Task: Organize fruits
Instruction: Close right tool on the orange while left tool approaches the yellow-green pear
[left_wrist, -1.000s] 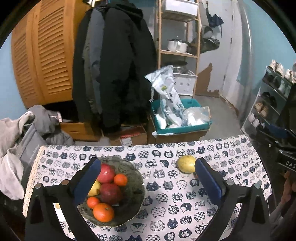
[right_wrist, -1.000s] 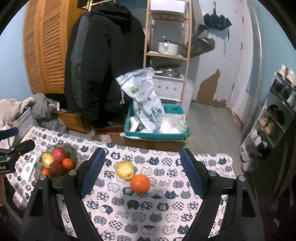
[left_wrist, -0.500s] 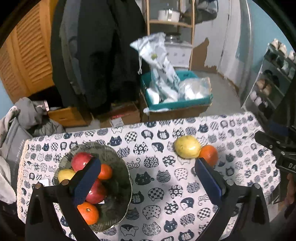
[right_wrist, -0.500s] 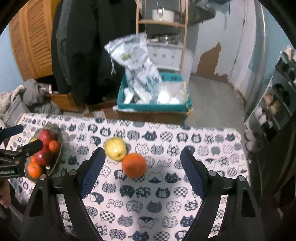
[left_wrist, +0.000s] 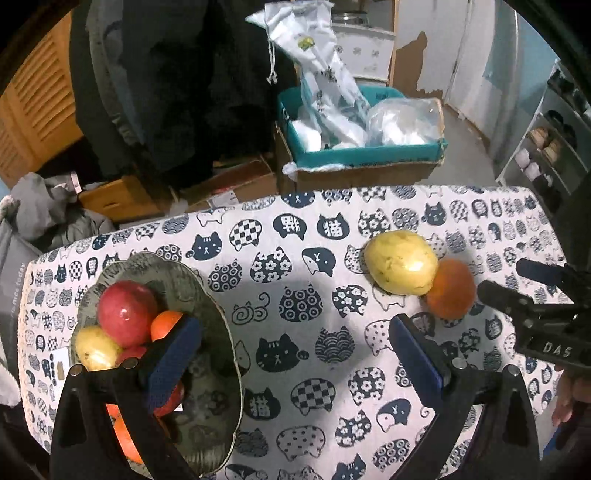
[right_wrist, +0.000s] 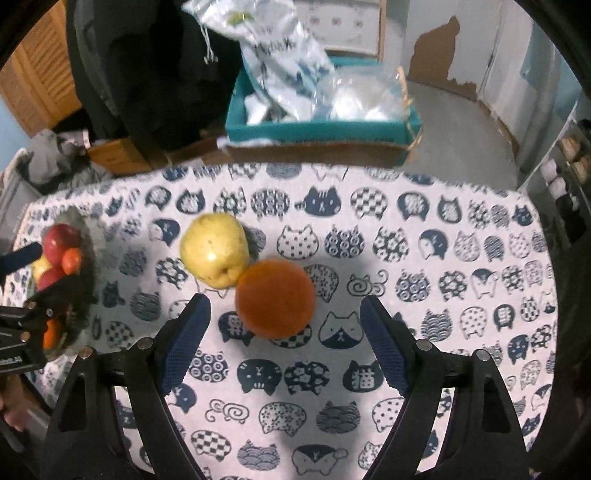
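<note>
Orange (right_wrist: 275, 297) lies on the desk (right_wrist: 443, 258), touching the yellow fruit (right_wrist: 214, 254). Over the last second the right tool (right_wrist: 284, 332) has dropped close, jaws wide and empty, probably lining up a pick; the left tool (left_wrist: 291, 354), also open, hovers by the bowl (left_wrist: 207, 295).

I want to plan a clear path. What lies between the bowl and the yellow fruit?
In the left wrist view, only bare cat-print tablecloth lies between the bowl and the yellow fruit.

Orange (right_wrist: 275, 297) touching yellow pear (right_wrist: 214, 254), on tablecloth.
</note>
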